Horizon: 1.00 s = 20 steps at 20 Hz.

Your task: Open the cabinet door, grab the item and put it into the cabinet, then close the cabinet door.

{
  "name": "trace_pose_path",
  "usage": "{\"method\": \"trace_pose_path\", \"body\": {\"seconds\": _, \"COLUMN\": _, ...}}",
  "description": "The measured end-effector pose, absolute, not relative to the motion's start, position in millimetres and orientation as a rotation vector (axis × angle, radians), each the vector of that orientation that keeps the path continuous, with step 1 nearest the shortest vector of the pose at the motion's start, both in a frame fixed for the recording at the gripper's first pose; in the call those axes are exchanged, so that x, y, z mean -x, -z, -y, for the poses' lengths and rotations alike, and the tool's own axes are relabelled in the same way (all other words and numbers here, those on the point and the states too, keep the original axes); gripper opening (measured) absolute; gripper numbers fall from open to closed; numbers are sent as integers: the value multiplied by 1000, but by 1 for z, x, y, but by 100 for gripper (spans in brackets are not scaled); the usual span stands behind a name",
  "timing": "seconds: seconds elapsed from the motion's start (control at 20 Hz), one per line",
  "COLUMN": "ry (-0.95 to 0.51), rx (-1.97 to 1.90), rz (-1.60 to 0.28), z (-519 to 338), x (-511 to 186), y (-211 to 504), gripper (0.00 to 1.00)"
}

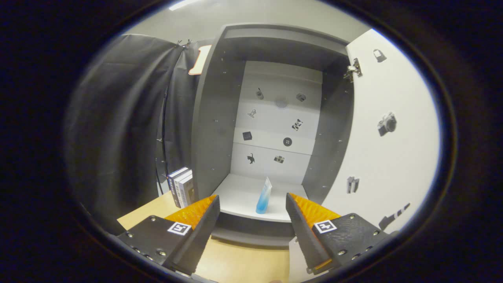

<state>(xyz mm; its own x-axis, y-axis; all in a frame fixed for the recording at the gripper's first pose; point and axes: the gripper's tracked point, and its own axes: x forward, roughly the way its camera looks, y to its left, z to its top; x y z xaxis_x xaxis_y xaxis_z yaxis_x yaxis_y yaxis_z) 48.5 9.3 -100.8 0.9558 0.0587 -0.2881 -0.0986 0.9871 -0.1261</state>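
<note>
Blue-tinted tube [264, 196] upright on the white floor of the cabinet [212, 129], near its front lip, just ahead of the fingers [252, 204] and in line with the gap between them, touched by neither. Fingers spread wide apart, holding nothing, hovering over the wooden surface [239, 263] in front of the cabinet. Cabinet door [385, 157] swung open at the cabinet's right, small picture stickers on it and on the cabinet's back wall; books [181, 186] upright against the cabinet's left outer wall.
</note>
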Motion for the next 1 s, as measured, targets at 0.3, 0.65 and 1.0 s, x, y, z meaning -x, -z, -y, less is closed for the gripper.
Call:
{"method": "trace_pose_path", "body": {"seconds": 0.3, "ry": 40, "rx": 121, "rz": -298, "z": 16, "x": 18, "y": 102, "gripper": 98}}
{"method": "trace_pose_path", "body": {"seconds": 0.65, "ry": 205, "rx": 76, "rz": -264, "z": 56, "x": 95, "y": 88, "gripper": 98}}
{"method": "trace_pose_path", "body": {"seconds": 1.0, "ry": 414, "rx": 64, "rz": -258, "z": 116, "x": 173, "y": 75, "gripper": 98}}
